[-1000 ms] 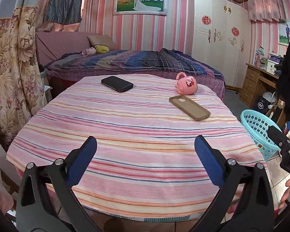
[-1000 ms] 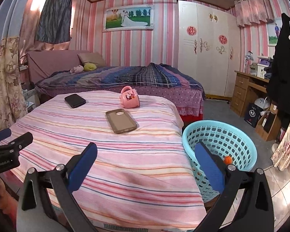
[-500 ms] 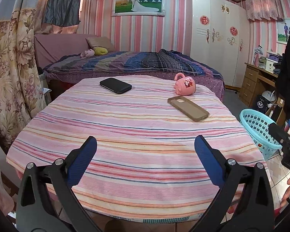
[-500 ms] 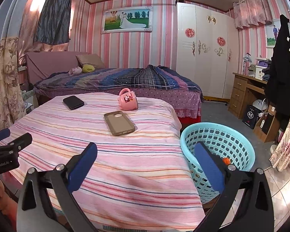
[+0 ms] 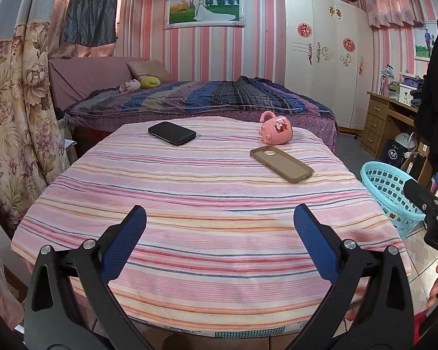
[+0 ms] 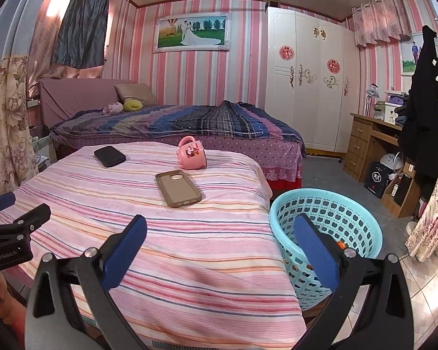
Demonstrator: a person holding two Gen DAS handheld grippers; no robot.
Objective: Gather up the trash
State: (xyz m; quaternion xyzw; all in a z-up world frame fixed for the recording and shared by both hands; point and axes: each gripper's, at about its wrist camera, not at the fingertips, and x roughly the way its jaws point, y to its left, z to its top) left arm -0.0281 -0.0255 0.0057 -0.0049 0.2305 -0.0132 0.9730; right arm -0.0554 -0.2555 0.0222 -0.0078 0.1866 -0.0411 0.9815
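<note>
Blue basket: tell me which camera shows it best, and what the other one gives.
The right wrist view. There the blue basket shows its whole rim and perforated inside, with something orange at the bottom, partly behind a tool finger. The left wrist view catches the basket only at the right edge, smaller, partly hidden by the other tool.

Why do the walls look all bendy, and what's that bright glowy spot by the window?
Left wrist view: the fisheye lens bows the wardrobe and darkens the corners. Right wrist view: same bending; light behind the curtain washes out to white, and the table carries a soft dark shadow.
</note>
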